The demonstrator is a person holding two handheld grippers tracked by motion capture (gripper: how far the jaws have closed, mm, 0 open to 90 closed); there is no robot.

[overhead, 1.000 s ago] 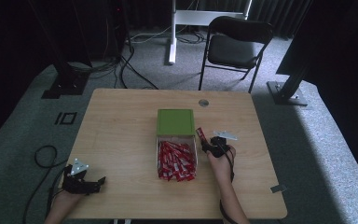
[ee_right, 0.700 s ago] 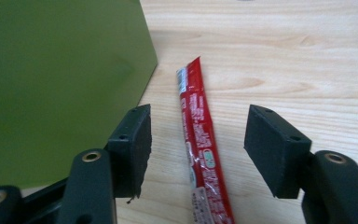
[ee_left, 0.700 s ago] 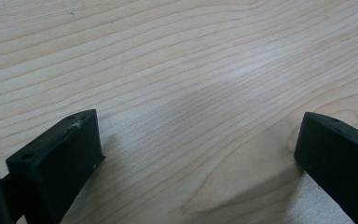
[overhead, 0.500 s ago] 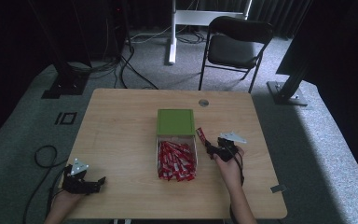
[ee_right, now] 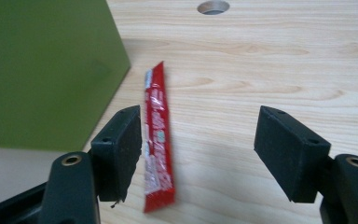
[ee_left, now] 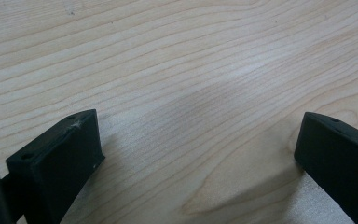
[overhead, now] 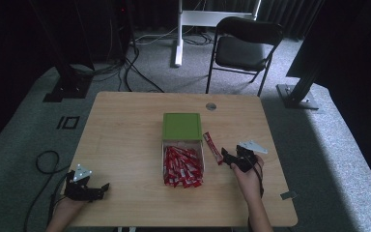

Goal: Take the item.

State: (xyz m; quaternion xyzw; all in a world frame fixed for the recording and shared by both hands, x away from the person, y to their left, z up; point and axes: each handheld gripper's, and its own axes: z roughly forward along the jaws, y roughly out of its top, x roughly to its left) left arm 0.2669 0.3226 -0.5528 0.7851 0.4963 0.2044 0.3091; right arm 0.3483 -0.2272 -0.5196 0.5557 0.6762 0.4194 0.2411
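Observation:
A single red sachet [overhead: 212, 148] lies flat on the table just right of a clear box [overhead: 200, 145] full of red sachets [overhead: 182, 166]. The box's green lid [overhead: 182, 126] sits at its far end. My right gripper [overhead: 227, 157] hovers just right of the lone sachet. In the right gripper view its jaws [ee_right: 198, 135] have just been opening and stand wide apart. The sachet [ee_right: 157, 140] lies on the wood close inside the left jaw, with neither pad pressing it. My left gripper [overhead: 102, 189] rests open at the table's near left, with bare wood between its jaws [ee_left: 200, 140].
A round cable hole [overhead: 211, 106] sits near the table's far edge. The green lid [ee_right: 42, 70] stands close on the left of the right gripper view. A black folding chair [overhead: 244, 48] and stand bases are on the floor beyond the table.
The right gripper has drawn back to the right and a little up, its jaws spreading off the red sachet, which stays on the table. The left gripper has not moved.

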